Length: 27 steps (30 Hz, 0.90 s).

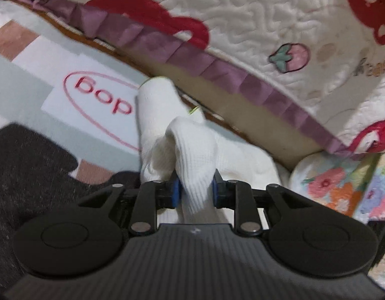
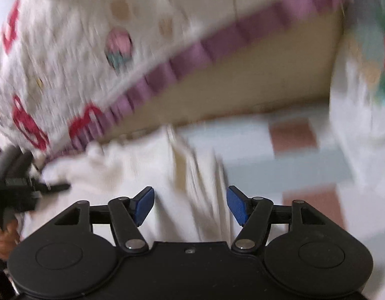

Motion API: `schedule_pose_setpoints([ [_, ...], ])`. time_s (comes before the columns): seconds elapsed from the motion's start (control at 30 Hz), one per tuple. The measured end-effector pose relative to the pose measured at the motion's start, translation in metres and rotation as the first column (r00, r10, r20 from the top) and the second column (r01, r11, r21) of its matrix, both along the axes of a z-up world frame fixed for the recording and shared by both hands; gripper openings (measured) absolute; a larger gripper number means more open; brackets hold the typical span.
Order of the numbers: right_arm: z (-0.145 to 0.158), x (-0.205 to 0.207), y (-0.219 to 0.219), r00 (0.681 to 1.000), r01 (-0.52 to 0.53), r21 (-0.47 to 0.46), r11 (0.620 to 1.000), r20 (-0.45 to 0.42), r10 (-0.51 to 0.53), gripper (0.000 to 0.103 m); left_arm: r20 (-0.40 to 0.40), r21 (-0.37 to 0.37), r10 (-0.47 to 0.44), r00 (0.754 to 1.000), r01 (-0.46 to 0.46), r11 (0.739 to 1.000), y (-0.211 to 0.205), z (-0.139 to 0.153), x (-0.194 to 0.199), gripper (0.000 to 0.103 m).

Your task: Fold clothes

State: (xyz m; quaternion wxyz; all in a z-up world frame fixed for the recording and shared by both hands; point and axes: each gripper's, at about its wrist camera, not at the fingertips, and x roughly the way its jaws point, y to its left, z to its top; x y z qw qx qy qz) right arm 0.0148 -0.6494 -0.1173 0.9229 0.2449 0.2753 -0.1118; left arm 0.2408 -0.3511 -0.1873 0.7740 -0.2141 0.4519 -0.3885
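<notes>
One white garment [image 1: 192, 150] | my left gripper [image 1: 195, 191] jaws clamped on it | my right gripper [image 2: 190, 205] jaws apart | one dark cloth [image 1: 30, 165]

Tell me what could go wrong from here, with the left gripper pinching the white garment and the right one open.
1. The left gripper pinches only a bunched ridge of the white garment; a pull may slip it free or drag the cloth crooked.
2. The right gripper is open above the garment, and its view is motion-blurred, so closing now might catch the wrong layer.
3. The dark garment lies close to the left gripper and might snag.
</notes>
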Motion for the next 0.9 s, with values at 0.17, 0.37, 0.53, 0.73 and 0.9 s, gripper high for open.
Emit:
schedule_pose_setpoints([
  [0.17,0.013,0.066,-0.022,0.987,-0.143,0.035,0.989,-0.072,0.146,0.069,-0.017,-0.013,-0.030,0.999,0.030,0.999,-0.009,0.001,0.016,0.029],
  [0.37,-0.040,0.133,-0.031,0.960,-0.175,0.030,0.984,-0.217,0.177,0.070,-0.058,-0.020,-0.074,0.996,0.073,0.997,-0.021,-0.013,0.027,0.030],
  [0.53,-0.037,0.118,-0.031,0.973,-0.222,0.056,0.973,-0.045,0.224,0.013,0.127,0.022,-0.131,0.983,0.129,0.991,-0.027,0.013,0.019,0.012],
  [0.73,0.001,0.085,-0.049,0.990,-0.079,0.021,0.997,0.118,0.076,0.011,0.135,0.016,-0.094,0.986,0.093,0.996,-0.037,0.017,0.033,0.013],
  [0.9,-0.044,0.138,-0.037,0.983,-0.064,-0.057,0.996,-0.176,0.053,0.023,0.096,0.081,-0.020,0.995,0.012,0.997,-0.040,-0.010,0.044,0.030],
])
